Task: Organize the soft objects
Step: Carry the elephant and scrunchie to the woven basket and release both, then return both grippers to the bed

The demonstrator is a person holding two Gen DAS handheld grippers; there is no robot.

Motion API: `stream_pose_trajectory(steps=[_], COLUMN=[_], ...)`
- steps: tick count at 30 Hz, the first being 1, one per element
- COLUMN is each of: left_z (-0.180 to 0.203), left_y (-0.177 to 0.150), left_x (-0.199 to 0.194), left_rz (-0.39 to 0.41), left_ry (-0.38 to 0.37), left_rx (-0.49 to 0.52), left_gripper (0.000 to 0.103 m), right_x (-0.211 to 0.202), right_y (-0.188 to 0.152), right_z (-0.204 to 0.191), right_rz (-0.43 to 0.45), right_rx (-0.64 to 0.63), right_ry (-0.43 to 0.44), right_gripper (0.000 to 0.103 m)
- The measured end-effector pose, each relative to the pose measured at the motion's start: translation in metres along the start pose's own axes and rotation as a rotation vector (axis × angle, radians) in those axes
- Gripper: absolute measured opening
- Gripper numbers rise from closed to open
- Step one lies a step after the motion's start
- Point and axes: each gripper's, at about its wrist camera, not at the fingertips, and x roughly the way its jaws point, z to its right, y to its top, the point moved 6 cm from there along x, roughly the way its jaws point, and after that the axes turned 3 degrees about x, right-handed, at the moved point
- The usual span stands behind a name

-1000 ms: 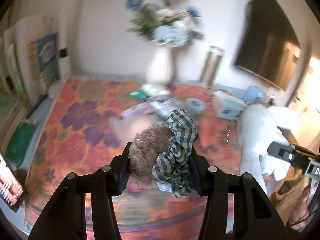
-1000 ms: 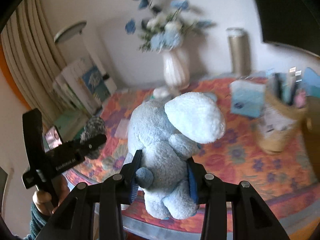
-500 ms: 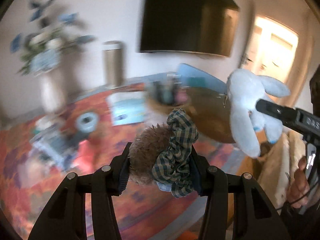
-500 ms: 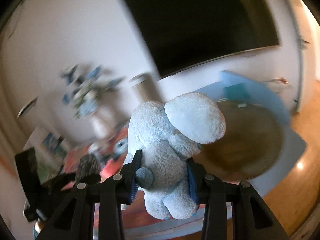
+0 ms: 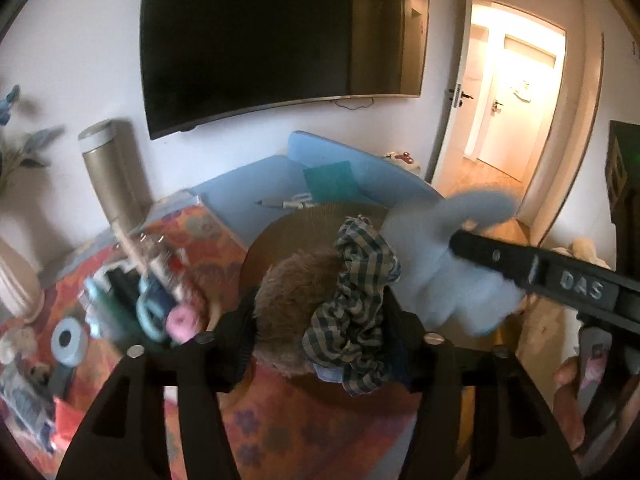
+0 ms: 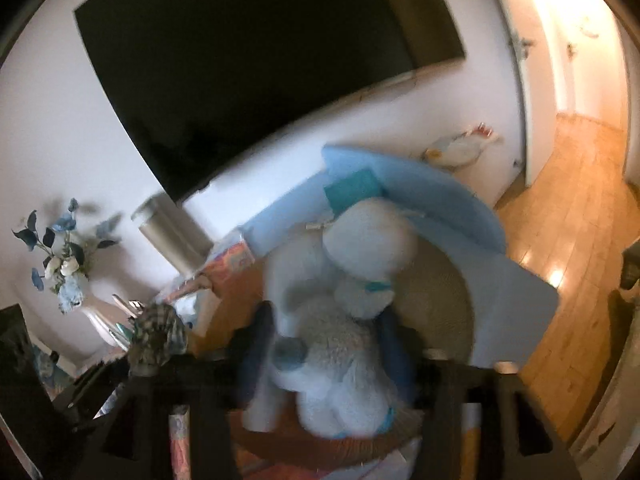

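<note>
Now the left hand-held gripper [image 5: 320,336] clamps a brown plush and checked scrunchie [image 5: 352,304] while the right hand-held gripper [image 6: 324,344] squeezes a pale-blue plush toy [image 6: 340,320] above a round woven basket [image 6: 436,300].

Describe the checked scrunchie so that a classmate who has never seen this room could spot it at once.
Find the big black TV on the wall, then look down to the left gripper. Squeezed between its fingers, beside a brown furry toy, is the scrunchie: ruffled green-and-cream checked cloth, not plush.

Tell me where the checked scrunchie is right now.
The checked scrunchie is clamped in the left gripper beside a brown furry toy, above the round woven basket.
</note>
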Motion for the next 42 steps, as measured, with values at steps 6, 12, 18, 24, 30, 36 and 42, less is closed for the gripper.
stream_pose_trajectory(steps=[6,12,18,24,30,36,42], left_z=[0.006,-0.015,-0.071,-0.153,-0.242,-0.309,-0.353], left_y=[-0.008,-0.026,-0.062,-0.11,-0.171,-0.24,-0.283], left_x=[0.002,-0.03,-0.08,-0.133,-0.179,-0.208,-0.203], left_rz=[-0.008,0.01,0.037,0.04,0.019,-0.031,-0.046], left_ry=[-0.034,-0.056,0.018,0.178,0.386,0.564,0.602], left_rx=[0.011,-0.034,-0.125,-0.272,-0.421,-0.519,-0.611], left_gripper=[0.077,0.077,0.077,0.077,0.077,0.077,0.077], right_x=[0.004,-0.014,-0.026,-0.047,-0.036,0.026,0.086], right_y=[0.001,-0.014,-0.047,-0.084,-0.146,-0.208,-0.235], right_z=[0.017,0.003,-0.067,-0.154,-0.238,-0.283,-0.298], right_rz=[-0.029,-0.026,-0.028,0.0,-0.054,-0.151,-0.207], right_rx=[0.015,-0.022,-0.154,-0.312,-0.502,-0.587,-0.582], right_ry=[-0.01,0.01,0.107,0.256,0.317,0.351,0.338], right_gripper=[0.063,0.063,0.063,0.064,0.081,0.081,0.081])
